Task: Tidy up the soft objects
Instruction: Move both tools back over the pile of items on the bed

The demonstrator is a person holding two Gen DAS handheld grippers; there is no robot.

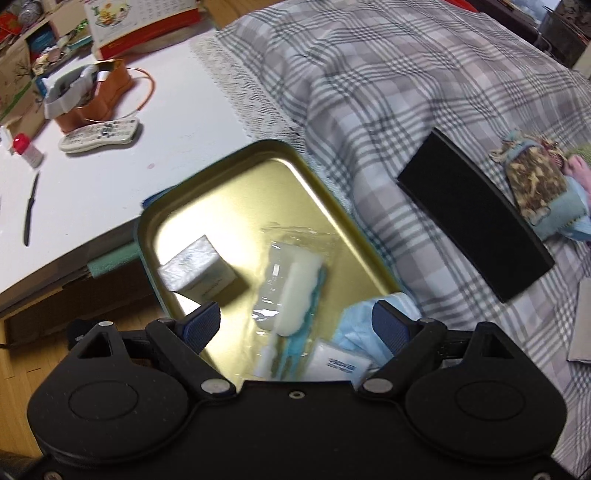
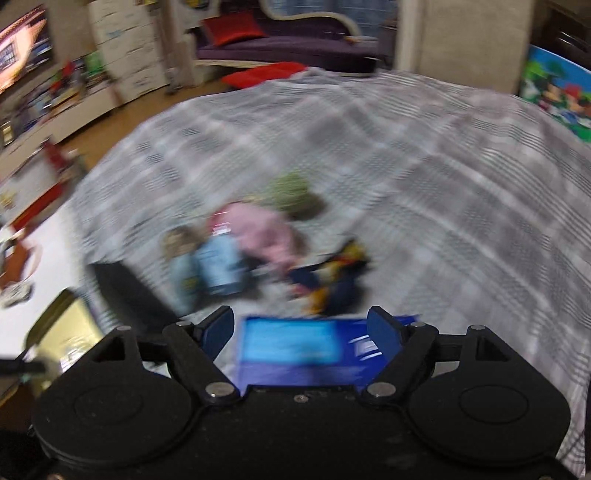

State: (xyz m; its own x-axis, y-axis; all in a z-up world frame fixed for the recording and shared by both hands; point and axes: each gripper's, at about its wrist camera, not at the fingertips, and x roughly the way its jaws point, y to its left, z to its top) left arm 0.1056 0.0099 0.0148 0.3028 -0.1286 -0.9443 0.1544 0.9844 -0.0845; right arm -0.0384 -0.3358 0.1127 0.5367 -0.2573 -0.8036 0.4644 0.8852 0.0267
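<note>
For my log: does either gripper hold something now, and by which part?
Nothing is held. Left gripper is open above the gold metal tray; right gripper is open too.

Plaid bedcover (image 2: 424,166) spread before me, white table (image 1: 110,177) at my left, wooden floor (image 2: 122,118) beyond, purple sofa (image 2: 280,44) with red cushion (image 2: 231,27), lit screen (image 2: 22,51).

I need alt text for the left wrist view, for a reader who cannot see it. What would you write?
The open left gripper hovers over a gold metal tray holding a small white box, a bagged white sponge, a light blue mask and a white packet. The tray sits at the edge of a grey plaid blanket, where a black rectangular pad and a patterned fabric pouch lie.
</note>
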